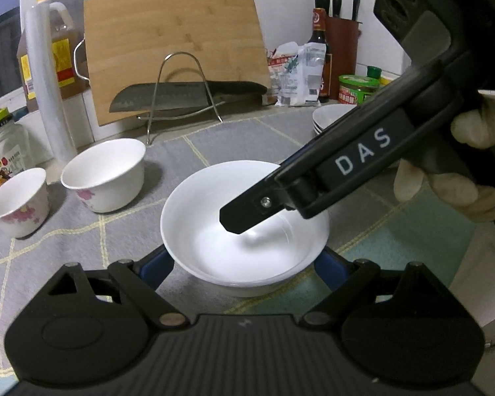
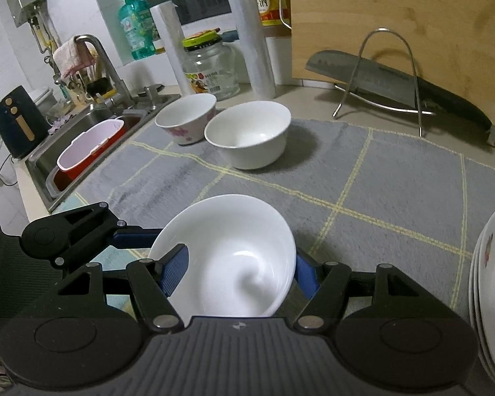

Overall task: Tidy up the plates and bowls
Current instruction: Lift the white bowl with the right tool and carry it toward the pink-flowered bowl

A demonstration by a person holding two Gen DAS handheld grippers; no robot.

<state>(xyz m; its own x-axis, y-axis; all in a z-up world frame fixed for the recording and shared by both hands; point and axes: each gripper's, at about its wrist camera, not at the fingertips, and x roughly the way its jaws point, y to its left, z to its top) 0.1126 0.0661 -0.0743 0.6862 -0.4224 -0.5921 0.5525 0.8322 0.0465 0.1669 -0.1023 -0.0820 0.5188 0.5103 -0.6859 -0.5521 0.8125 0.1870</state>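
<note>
While both grippers [image 2: 237,274] clamp it, the bowl [image 2: 227,250] tilts

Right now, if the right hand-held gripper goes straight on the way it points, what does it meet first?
The right hand-held gripper already grips the shallow white bowl. Beyond it lies bare grey mat, then probably the plain white bowl, though depth is unclear.

Ahead of the grippers, a bamboo cutting board [image 1: 175,52] leans upright at the back of the counter, with a cleaver [image 1: 188,94] resting across a wire stand [image 1: 181,95] just before it. Left of the board stand an oil bottle [image 1: 61,52], a roll of cling film [image 1: 46,89] and a glass jar [image 1: 3,151]. A checked grey mat [image 2: 363,178] covers the counter. Far left lies a sink [image 2: 92,132] holding a red basin [image 2: 89,148].
</note>
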